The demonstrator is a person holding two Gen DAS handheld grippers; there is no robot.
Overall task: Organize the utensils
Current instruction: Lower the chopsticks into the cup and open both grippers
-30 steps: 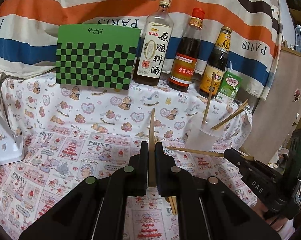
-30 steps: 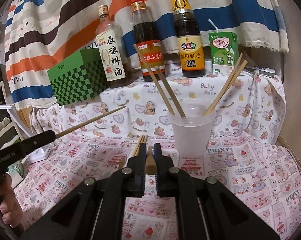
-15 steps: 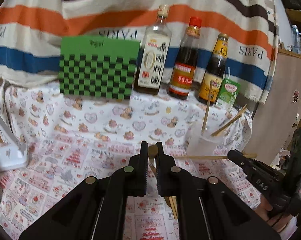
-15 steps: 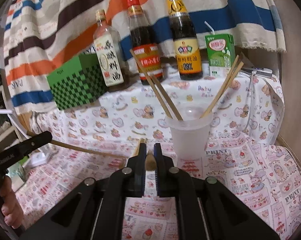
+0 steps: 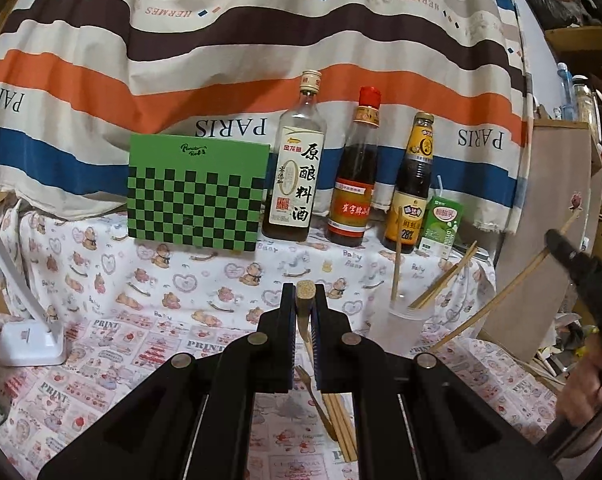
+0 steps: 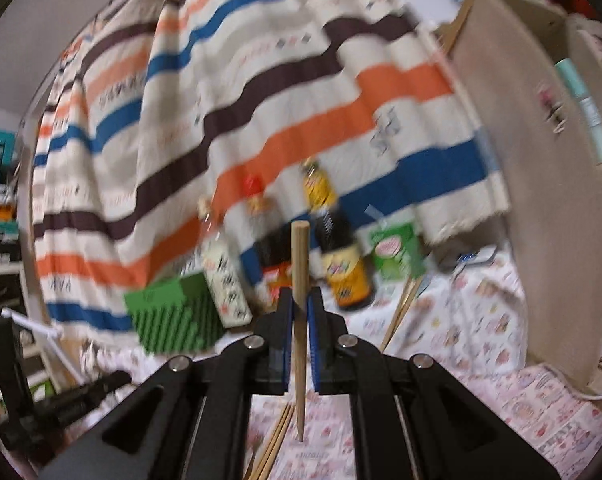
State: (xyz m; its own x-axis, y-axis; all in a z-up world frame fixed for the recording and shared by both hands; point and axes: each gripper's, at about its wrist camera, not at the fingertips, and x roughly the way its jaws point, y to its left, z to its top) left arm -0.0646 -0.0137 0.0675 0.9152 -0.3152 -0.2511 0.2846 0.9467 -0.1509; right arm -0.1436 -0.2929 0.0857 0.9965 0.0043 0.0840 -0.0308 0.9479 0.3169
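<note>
Toward the tablecloth's [image 5: 101, 344] front edge, the left gripper [image 5: 304, 312] clamps a wooden chopstick [image 5: 305, 294] near its blunt end. Loose chopsticks [image 5: 341, 424] lie below it. The plastic cup [image 5: 401, 330] stands toward the right edge. The right gripper [image 6: 299, 320] pinches another chopstick [image 6: 300, 264] mid-shaft (light, stiff, smooth, so probably prone to pivoting).

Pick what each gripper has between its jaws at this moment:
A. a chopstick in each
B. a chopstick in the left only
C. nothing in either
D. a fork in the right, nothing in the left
A: the left gripper is clamped on a chopstick seen end-on, and the right gripper pinches an upright chopstick.
</note>
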